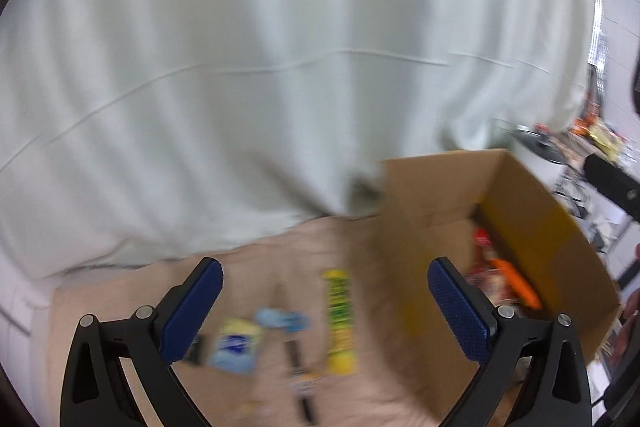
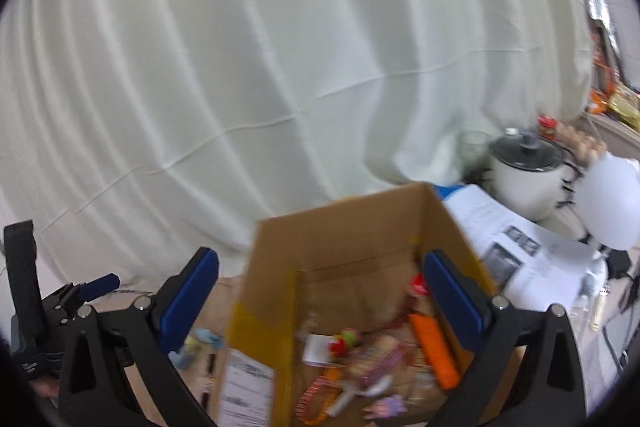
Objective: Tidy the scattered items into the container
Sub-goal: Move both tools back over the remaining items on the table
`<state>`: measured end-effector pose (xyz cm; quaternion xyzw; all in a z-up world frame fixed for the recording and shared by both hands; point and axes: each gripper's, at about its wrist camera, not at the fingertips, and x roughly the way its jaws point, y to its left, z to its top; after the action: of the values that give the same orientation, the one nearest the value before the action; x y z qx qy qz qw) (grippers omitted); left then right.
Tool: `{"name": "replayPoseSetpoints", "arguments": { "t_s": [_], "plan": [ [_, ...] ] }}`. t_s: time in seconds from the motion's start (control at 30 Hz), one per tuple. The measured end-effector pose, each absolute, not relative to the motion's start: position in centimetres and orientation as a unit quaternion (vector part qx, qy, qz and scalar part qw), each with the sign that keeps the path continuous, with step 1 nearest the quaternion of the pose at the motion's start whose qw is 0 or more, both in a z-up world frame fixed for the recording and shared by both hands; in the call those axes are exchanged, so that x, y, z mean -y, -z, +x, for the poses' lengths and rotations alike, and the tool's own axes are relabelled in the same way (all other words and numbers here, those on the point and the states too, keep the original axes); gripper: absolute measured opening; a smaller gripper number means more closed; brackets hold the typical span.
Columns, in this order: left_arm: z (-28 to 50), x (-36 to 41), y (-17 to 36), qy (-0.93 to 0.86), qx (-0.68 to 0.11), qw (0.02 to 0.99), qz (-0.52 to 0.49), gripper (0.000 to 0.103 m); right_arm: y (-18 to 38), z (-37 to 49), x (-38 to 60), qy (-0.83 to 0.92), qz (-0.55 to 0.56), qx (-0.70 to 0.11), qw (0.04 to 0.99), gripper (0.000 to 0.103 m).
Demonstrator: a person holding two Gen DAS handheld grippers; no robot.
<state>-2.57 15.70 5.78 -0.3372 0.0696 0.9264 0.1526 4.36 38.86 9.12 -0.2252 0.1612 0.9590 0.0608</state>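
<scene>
My left gripper [image 1: 326,311] stands open and empty above a beige tabletop [image 1: 384,379]. Scattered below it are a yellow-green tube [image 1: 339,319], a blue and yellow pack [image 1: 236,347], a light blue item [image 1: 284,319] and a black pen [image 1: 298,359]. An open cardboard box [image 1: 436,203] stands to the right, with an orange item [image 1: 518,285] and a red packet inside. My right gripper [image 2: 322,307] hangs open over this box [image 2: 352,235], nothing between its pads. The box holds the orange item [image 2: 434,351] and several small things. One of the left gripper's fingers [image 2: 100,285] shows at the left.
A white curtain [image 1: 240,67] hangs behind the table. To the right of the box lie printed papers [image 2: 520,251]. Beyond them stand a white rice cooker [image 2: 528,171], a glass jar [image 2: 474,147] and a white jug [image 2: 612,203].
</scene>
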Motion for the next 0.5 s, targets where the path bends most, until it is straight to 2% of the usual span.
{"name": "replayPoseSetpoints", "arguments": {
  "t_s": [0.3, 0.5],
  "plan": [
    [-2.4, -2.1, -2.4, -0.932, -0.033, 0.046, -0.358, 0.103, -8.4, -0.9, -25.5, -0.96, -0.246, -0.106, -0.077, 0.103],
    [-2.3, 3.7, 1.7, -0.923, -0.014, 0.018, -0.385, 0.103, -5.2, -3.6, -18.8, -0.947, -0.296, -0.071, -0.106, 0.103]
  ]
}}
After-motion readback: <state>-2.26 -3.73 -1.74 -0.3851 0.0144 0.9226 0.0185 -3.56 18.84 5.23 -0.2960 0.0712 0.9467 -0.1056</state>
